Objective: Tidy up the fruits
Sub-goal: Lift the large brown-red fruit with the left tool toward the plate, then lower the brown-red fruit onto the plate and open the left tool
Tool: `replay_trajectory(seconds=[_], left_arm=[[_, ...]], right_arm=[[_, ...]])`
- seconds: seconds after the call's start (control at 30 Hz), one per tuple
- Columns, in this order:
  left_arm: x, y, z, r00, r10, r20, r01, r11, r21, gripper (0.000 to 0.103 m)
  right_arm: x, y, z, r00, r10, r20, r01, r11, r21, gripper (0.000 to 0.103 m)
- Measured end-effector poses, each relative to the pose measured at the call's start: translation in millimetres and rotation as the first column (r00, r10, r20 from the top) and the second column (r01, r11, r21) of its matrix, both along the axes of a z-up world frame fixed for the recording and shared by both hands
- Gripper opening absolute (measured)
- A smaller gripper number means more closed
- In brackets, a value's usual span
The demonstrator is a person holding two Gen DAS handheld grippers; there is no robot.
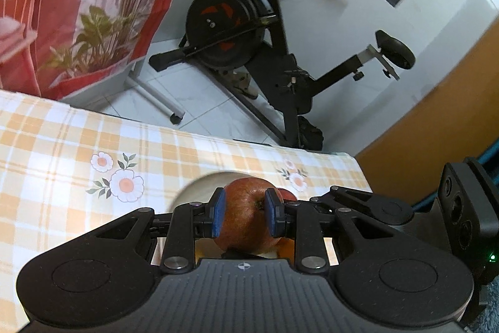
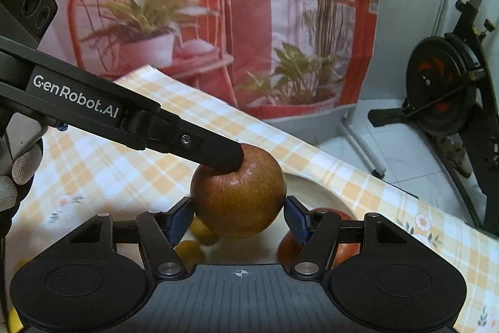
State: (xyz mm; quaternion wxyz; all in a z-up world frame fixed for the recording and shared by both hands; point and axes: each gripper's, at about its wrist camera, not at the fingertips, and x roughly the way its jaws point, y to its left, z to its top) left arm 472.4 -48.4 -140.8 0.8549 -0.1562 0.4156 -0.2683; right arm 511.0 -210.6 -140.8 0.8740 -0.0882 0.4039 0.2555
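Observation:
A brownish-red apple sits between the blue pads of my left gripper, which is shut on it above a pale round plate. The same apple shows in the right wrist view, with the left gripper's black finger pressing its top. My right gripper has its blue pads against both sides of that apple. A second red apple and small yellow fruits lie on the plate below. Another red fruit peeks out behind the held apple.
The table wears an orange-and-white checked cloth with flowers. Behind it stand a black exercise bike on white tiles and a red printed backdrop with plants. A gloved hand holds the left gripper.

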Motion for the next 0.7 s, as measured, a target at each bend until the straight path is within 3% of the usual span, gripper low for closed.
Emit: replay_trajectory(seconds=[0.33, 0.7], left_arm=[[20.2, 4.8, -23.3, 0.999, 0.019, -0.042, -0.020, 1.000, -0.022, 0.028], [26.2, 2.0, -31.4, 0.995, 0.076, -0.058, -0.075, 0.997, 0.013, 0.027]], right_arm=[[30.1, 14.6, -23.1, 0.998, 0.021, -0.061, -0.028, 0.994, -0.107, 0.060], [33.1, 28.0, -35.0, 0.999, 0.006, -0.046, -0.016, 0.977, -0.213, 0.060]])
